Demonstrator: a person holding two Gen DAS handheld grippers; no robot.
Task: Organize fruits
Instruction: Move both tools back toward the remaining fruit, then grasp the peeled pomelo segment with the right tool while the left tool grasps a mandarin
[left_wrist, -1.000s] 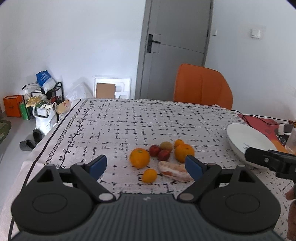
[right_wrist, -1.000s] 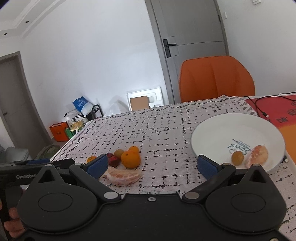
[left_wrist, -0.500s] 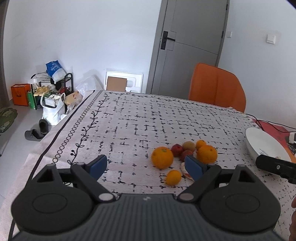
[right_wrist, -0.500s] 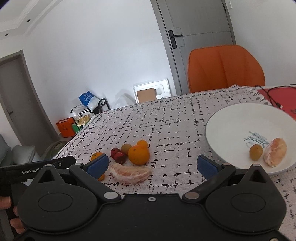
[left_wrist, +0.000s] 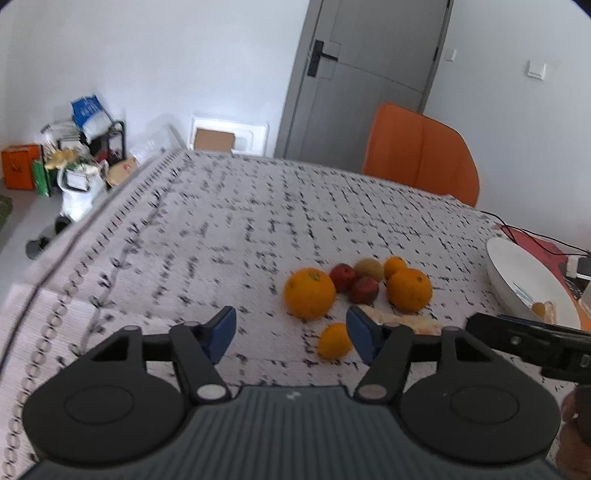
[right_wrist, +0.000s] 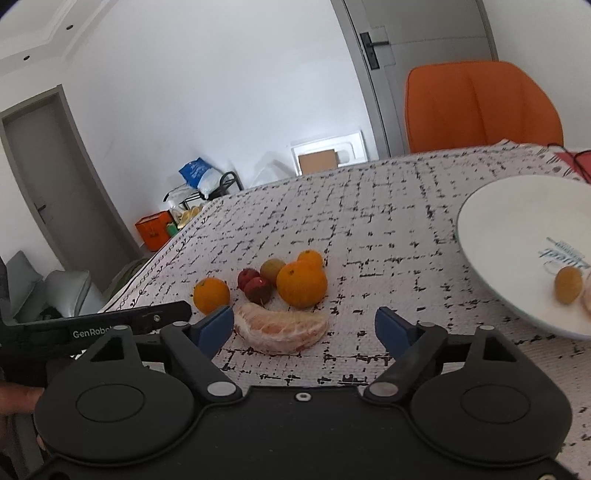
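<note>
A cluster of fruit lies on the patterned tablecloth: a large orange (left_wrist: 309, 293), two red fruits (left_wrist: 364, 289), a brownish fruit (left_wrist: 369, 268), another orange (left_wrist: 409, 289), a small orange (left_wrist: 334, 340) and a peeled pomelo wedge (right_wrist: 282, 328). My left gripper (left_wrist: 291, 334) is open and empty, just short of the small orange. My right gripper (right_wrist: 304, 328) is open and empty, with the pomelo wedge between its fingers' line. A white plate (right_wrist: 517, 236) at the right holds a small yellow fruit (right_wrist: 568, 285) and a peeled piece at the frame edge.
An orange chair (left_wrist: 421, 158) stands at the table's far side. A red mat with cables (left_wrist: 535, 240) lies beyond the plate. Bags and a rack (left_wrist: 74, 155) stand on the floor to the left. The table's left edge (left_wrist: 74, 236) is near.
Both grippers have swung left and moved closer to the fruit cluster. The plate has slid toward the right edge in the right wrist view. Both stay open.
</note>
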